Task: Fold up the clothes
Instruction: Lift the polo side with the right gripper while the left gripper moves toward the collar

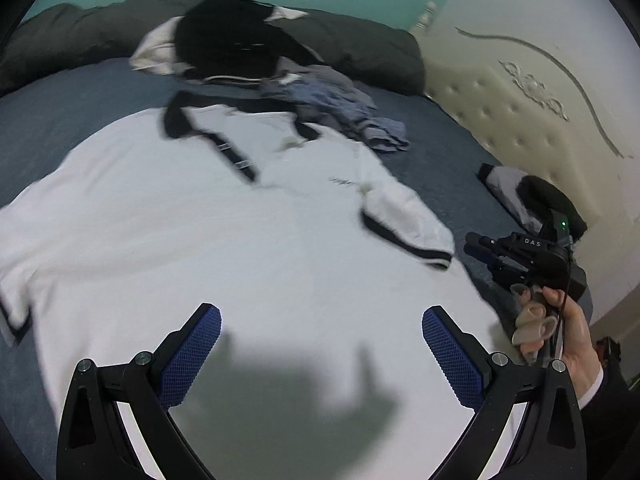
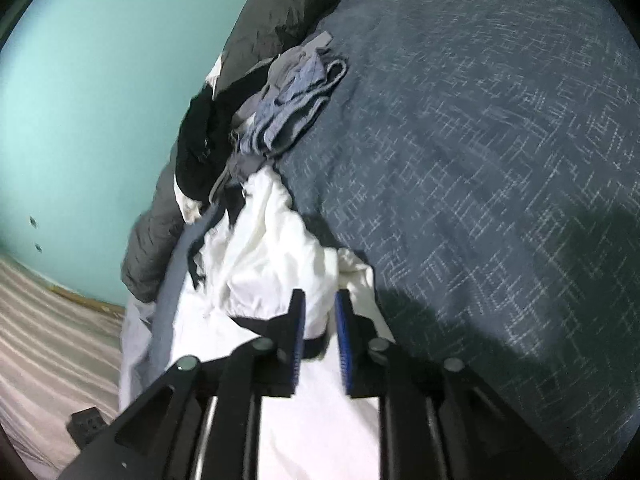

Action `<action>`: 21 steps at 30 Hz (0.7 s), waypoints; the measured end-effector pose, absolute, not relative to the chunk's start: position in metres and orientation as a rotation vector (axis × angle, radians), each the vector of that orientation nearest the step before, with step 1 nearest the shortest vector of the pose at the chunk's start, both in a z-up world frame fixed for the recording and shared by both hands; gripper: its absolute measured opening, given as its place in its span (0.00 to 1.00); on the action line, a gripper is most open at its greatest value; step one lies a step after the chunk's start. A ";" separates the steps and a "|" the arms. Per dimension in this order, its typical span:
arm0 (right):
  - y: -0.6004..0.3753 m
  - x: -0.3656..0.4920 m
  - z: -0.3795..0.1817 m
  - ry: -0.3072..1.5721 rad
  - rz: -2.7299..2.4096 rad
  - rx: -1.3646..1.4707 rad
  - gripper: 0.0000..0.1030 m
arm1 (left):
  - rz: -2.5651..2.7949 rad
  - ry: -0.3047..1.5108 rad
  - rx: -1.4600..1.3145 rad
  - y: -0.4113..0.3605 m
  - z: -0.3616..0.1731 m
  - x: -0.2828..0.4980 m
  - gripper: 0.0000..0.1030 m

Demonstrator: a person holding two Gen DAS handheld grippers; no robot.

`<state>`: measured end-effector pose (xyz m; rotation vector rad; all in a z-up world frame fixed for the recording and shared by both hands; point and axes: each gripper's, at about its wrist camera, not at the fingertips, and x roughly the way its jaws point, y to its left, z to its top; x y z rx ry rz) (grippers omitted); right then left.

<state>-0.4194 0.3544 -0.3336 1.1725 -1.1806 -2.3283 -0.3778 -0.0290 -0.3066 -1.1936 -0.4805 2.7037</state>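
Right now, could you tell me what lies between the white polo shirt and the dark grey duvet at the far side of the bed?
In the left wrist view, a crumpled blue-grey garment and a black garment lie between the white polo shirt and the dark grey duvet.

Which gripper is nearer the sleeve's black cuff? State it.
Right. The right gripper sits at the cuff, which lies between its pads; the left gripper hangs open over the shirt's body, well away.
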 end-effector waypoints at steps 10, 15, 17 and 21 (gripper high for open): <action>0.367 -0.423 -0.324 -1.204 -2.335 1.109 0.20 | 2.661 -0.386 -1.262 0.022 -0.311 -0.474 1.00; 0.368 -0.428 -0.327 -1.218 -2.312 1.115 0.20 | 2.632 -0.369 -1.338 0.029 -0.322 -0.503 1.00; 0.368 -0.429 -0.328 -1.222 -2.307 1.120 0.20 | 2.636 -0.346 -1.368 0.029 -0.325 -0.512 1.00; 0.374 -0.432 -0.332 -1.252 -2.299 1.127 0.20 | 2.629 -0.315 -1.401 0.030 -0.325 -0.534 1.00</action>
